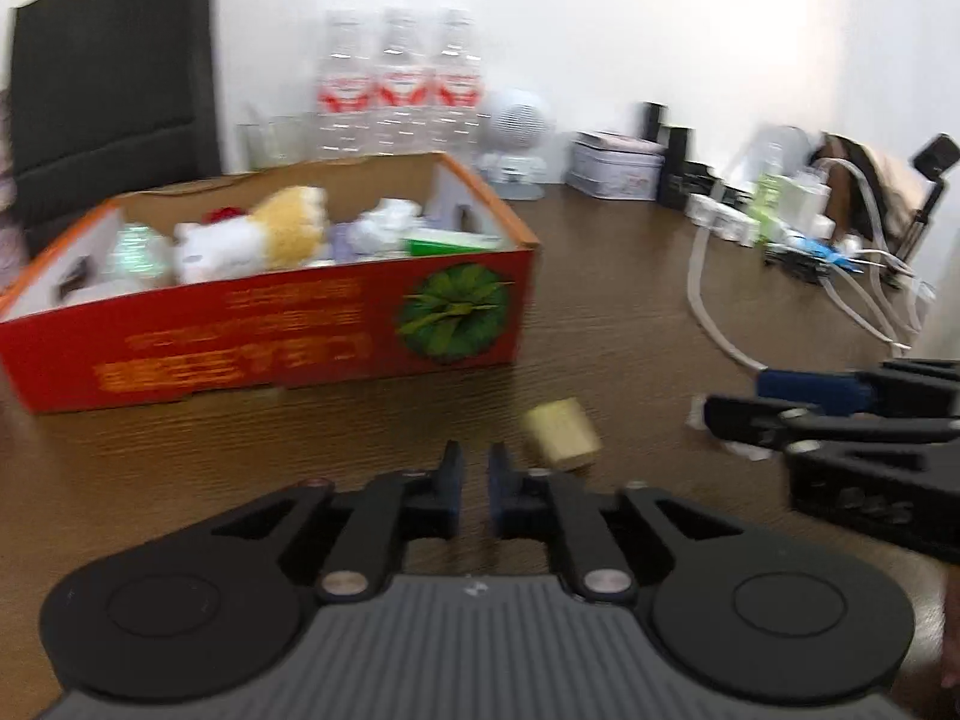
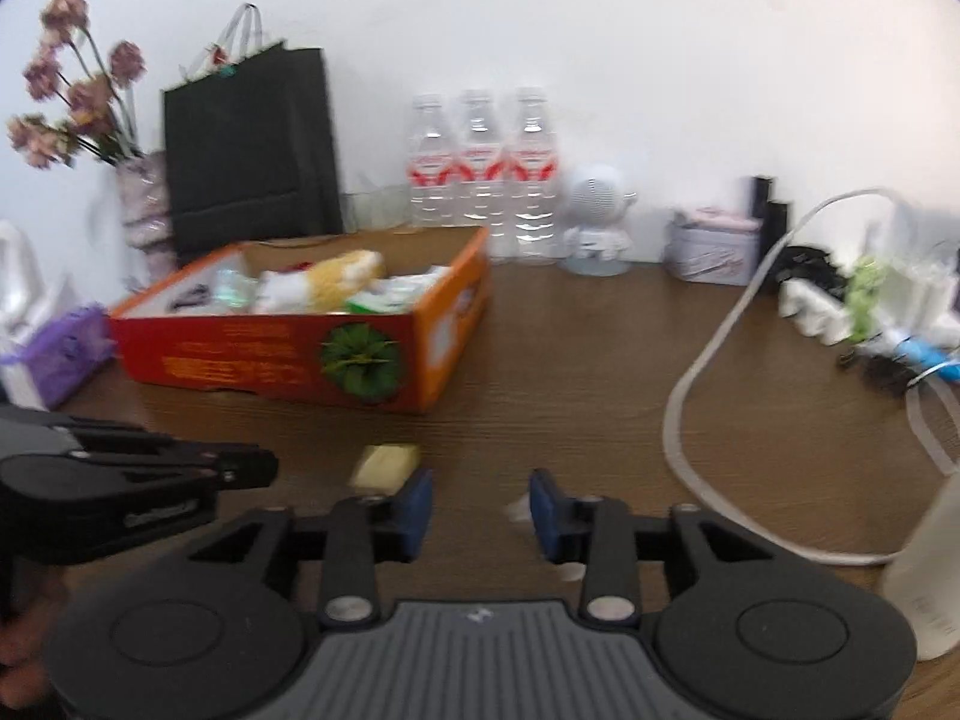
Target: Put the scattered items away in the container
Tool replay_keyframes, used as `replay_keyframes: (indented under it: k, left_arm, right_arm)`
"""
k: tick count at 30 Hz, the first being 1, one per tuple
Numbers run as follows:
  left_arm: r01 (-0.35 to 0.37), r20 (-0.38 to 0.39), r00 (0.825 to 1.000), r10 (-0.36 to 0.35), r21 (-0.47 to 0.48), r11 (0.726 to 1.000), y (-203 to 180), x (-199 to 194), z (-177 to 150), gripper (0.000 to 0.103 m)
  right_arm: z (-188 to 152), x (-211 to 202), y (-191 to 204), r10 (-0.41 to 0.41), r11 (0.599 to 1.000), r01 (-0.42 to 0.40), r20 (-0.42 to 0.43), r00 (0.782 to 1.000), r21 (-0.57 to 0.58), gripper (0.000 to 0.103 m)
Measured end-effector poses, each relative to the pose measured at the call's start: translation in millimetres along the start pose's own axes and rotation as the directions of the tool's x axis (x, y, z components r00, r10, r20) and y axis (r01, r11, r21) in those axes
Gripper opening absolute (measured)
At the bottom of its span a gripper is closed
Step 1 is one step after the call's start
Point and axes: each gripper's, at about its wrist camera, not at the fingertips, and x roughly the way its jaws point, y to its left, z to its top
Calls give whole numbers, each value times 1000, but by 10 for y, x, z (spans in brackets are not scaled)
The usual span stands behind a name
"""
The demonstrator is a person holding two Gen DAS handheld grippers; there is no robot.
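- Red box (image 1: 270, 324), left of frame: already holds a plush and packets.
- Yellow block (image 1: 561, 433) left on table (image 1: 600, 312), centre.
- Left gripper (image 1: 475, 468): narrow gap, empty.
- Right gripper (image 2: 480, 501): spread, empty.

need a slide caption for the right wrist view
Right tool open and empty over the wooden table, yellow block just ahead, red box of tidied items beyond.

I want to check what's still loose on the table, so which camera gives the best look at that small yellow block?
The left wrist view: the yellow block lies unobstructed ahead of the left gripper. In the right wrist view, the block is flatter, blurrier and partly behind the right gripper.
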Motion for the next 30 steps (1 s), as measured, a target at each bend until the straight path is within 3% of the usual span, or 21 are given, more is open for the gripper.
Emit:
replay_keyframes:
  k: [2, 5, 9, 10, 16, 20, 23, 25, 28, 30]
  left_arm:
    - [53, 1, 999, -53, 4, 999, -83, 39, 8, 57]
    - [19, -19, 1000, -19, -7, 1000, -170, 163, 48, 56]
    - [13, -38, 999, -15, -55, 998, -153, 308, 104, 40]
    - [13, -35, 999, -15, -56, 998, -154, 323, 108, 27]
    - [-37, -8, 999, 37, -9, 999, -234, 281, 50, 22]
    - [-65, 56, 996, 68, -51, 997, -102, -55, 9, 22]
    - [-127, 150, 979, 135, -65, 990, 11, -463, -48, 22]
    - [-181, 227, 955, 191, -66, 981, 80, -789, -97, 22]
    - [-257, 332, 905, 265, -68, 964, 162, -1231, -205, 22]
    - [-280, 342, 894, 289, -77, 957, 227, -1428, -282, 23]
  right_arm:
    - [8, 117, -50, -24, 1000, 23, -46, 999, -18, 35]
    - [-6, 246, -138, -39, 999, 37, -94, 995, -17, 26]
    - [-9, 334, -205, 7, 1000, -9, -105, 994, -13, 21]
    - [-16, 343, -214, 17, 1000, -18, -100, 995, -9, 19]
    - [-50, 315, -195, 40, 999, -41, -73, 996, -9, 12]
    - [-47, 244, -150, 45, 999, -46, -34, 998, -17, 11]
    - [-33, 147, -28, 68, 996, -67, 25, 997, -60, 11]
    - [2, 47, 99, 55, 995, -50, 50, 997, -87, 11]
    - [103, -262, 318, 77, 995, -67, 119, 990, -80, 11]
    - [159, -521, 496, 101, 995, -95, 181, 978, -42, 11]
